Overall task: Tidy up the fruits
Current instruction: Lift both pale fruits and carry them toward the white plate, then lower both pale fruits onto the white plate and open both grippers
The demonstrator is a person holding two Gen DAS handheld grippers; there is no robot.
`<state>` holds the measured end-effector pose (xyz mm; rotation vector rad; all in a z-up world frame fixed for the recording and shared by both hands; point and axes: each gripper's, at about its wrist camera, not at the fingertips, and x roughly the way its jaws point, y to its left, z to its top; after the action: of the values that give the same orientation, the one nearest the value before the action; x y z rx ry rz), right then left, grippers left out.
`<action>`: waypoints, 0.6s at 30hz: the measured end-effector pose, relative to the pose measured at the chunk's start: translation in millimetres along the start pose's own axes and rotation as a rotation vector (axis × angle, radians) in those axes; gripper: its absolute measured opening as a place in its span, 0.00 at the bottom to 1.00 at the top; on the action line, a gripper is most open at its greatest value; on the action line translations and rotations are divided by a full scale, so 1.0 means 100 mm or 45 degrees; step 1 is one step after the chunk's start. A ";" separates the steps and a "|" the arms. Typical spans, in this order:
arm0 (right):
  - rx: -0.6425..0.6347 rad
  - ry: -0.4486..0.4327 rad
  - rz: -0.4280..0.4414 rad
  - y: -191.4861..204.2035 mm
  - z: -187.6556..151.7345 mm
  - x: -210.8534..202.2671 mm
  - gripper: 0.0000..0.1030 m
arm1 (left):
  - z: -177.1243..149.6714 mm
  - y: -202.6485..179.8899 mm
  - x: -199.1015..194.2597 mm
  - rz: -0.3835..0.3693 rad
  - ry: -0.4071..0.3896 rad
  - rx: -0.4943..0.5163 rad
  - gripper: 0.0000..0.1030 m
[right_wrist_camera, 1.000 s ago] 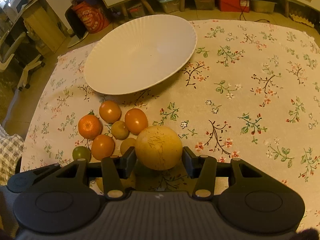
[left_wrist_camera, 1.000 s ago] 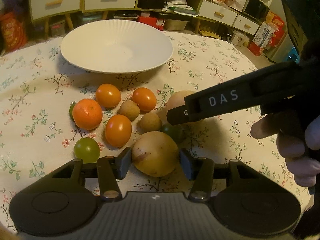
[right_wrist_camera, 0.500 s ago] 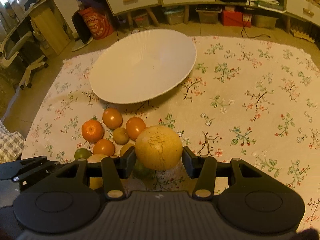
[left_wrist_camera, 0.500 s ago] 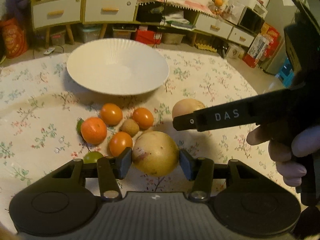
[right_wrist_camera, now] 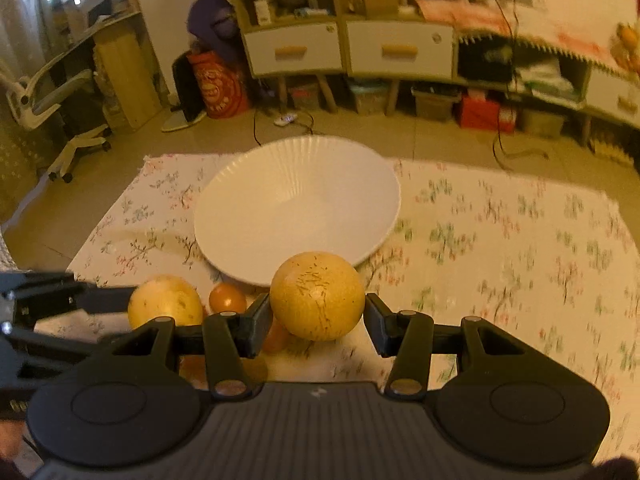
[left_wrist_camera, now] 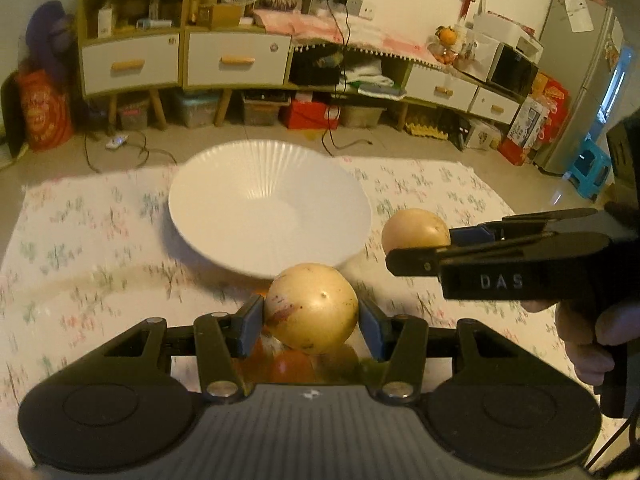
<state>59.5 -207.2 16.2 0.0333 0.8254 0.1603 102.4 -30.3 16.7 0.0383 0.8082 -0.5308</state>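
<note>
We hold a fruit in each gripper. In the left wrist view, the jaws of the left gripper (left_wrist_camera: 311, 320) are closed on a pale yellow fruit (left_wrist_camera: 312, 307) with a reddish-brown mark on its left side; both blue pads touch its flanks and it sits fully between the jaws, lifted above the table. Below the jaws, partly hidden by this fruit, we see some orange fruits (left_wrist_camera: 290, 364), blurred, and something greenish next to them that we cannot identify.

In the right wrist view, the jaws of the right gripper (right_wrist_camera: 316, 316) are closed on a golden round fruit (right_wrist_camera: 317, 295) with fine brown scratches on its skin; it is also between both pads and off the table. To the left of these jaws the other gripper appears with its pale fruit, and a small orange fruit (right_wrist_camera: 227, 298) lies between the two.

Beyond both pairs of jaws stands the white ribbed plate (left_wrist_camera: 224, 216), with nothing in it, on the floral tablecloth (right_wrist_camera: 520, 240). From the left wrist view, the right gripper comes in from the right side of the jaws, with the letters DAS on its body, and a hand (left_wrist_camera: 592, 332) holds its handle. The cloth looks blurred in both views.
</note>
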 end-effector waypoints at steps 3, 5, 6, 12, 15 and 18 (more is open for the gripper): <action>-0.055 -0.031 0.008 -0.02 0.07 0.05 0.45 | 0.07 0.01 0.06 0.010 -0.021 0.033 0.40; -0.082 -0.044 0.014 -0.04 0.11 0.09 0.45 | 0.12 0.04 0.12 0.010 -0.035 0.061 0.40; -0.096 -0.051 0.014 -0.05 0.12 0.10 0.45 | 0.15 0.06 0.15 0.010 -0.043 0.073 0.40; -0.216 -0.074 0.003 -0.07 0.21 0.26 0.45 | 0.32 0.17 0.36 -0.005 -0.084 0.132 0.40; -0.262 -0.087 -0.021 -0.07 0.24 0.35 0.45 | 0.39 0.19 0.50 -0.003 -0.081 0.174 0.40; -0.327 -0.085 -0.049 -0.06 0.27 0.48 0.45 | 0.43 0.21 0.63 -0.007 -0.075 0.227 0.40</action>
<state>112.4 -204.4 -0.8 -0.2175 0.7335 0.2268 176.9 -49.9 -0.5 0.1836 0.7021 -0.6055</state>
